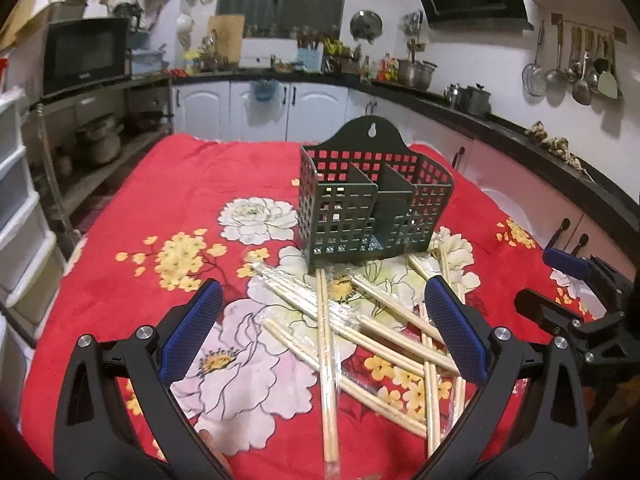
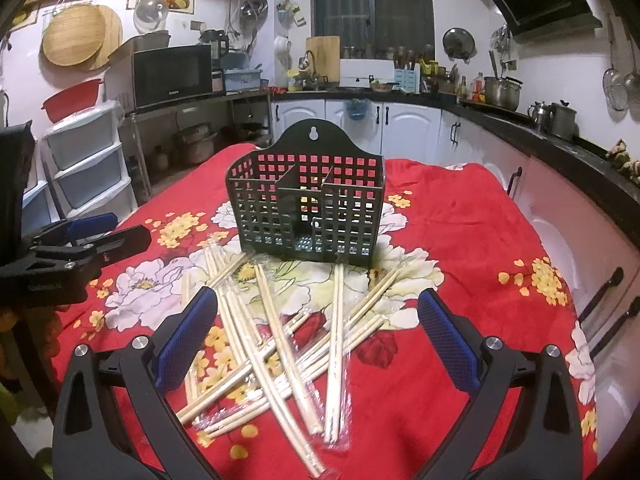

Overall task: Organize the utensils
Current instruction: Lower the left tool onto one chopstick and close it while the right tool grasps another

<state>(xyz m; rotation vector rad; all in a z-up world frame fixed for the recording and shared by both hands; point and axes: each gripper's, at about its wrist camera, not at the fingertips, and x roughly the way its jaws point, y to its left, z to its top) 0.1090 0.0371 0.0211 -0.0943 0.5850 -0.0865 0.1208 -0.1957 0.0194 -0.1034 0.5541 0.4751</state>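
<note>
A table (image 1: 120, 208) draped in a red floral cloth (image 2: 460, 216) fills the middle of a kitchen, with white cabinets (image 1: 312, 104) and a dark countertop (image 1: 520, 128) running along the far and right walls. On the cloth stands a dark green slotted utensil holder (image 1: 372, 204), upright, divided into compartments that hold nothing visible. Just near of it lies a loose, crisscrossed pile of wrapped wooden chopsticks (image 1: 360, 332), some touching the holder's base. The left hand-held gripper (image 1: 324, 320) hangs over the pile with jaws spread wide, gripping nothing; the right hand-held gripper (image 2: 318, 326) does the same. The left wrist view alone shows hanging ladles and strainers (image 1: 572, 68) on the right wall. The right wrist view alone shows round wooden boards (image 2: 80, 36) on the left wall and a red basin (image 2: 74, 98) atop plastic drawers (image 2: 92, 168).
</note>
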